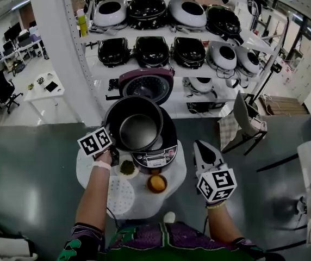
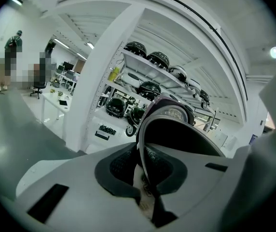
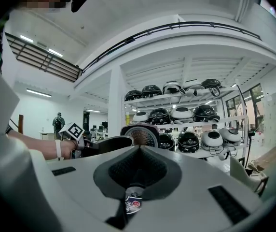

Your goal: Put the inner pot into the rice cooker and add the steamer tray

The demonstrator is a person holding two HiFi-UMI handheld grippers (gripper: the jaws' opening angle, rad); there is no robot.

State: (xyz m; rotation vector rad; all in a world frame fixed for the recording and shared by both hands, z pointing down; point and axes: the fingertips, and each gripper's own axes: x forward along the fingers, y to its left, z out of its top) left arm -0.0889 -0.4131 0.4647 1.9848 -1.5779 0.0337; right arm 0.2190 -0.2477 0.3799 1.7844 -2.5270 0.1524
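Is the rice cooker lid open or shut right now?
Open. The rice cooker lid stands raised behind the cooker body, with its round underside facing forward. The right gripper view shows it upright too.

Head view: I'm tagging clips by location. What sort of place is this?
Probably an appliance test lab or workshop: white shelving loaded with many rice cookers, plus office desks with monitors at the far left.

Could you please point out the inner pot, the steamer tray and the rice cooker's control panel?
Dark round metal inner pot (image 1: 138,130): head view, its inside bottom.
White perforated round steamer tray (image 1: 122,196): head view, its flat middle.
Rice cooker's silver control panel (image 1: 154,158): head view, its display area.
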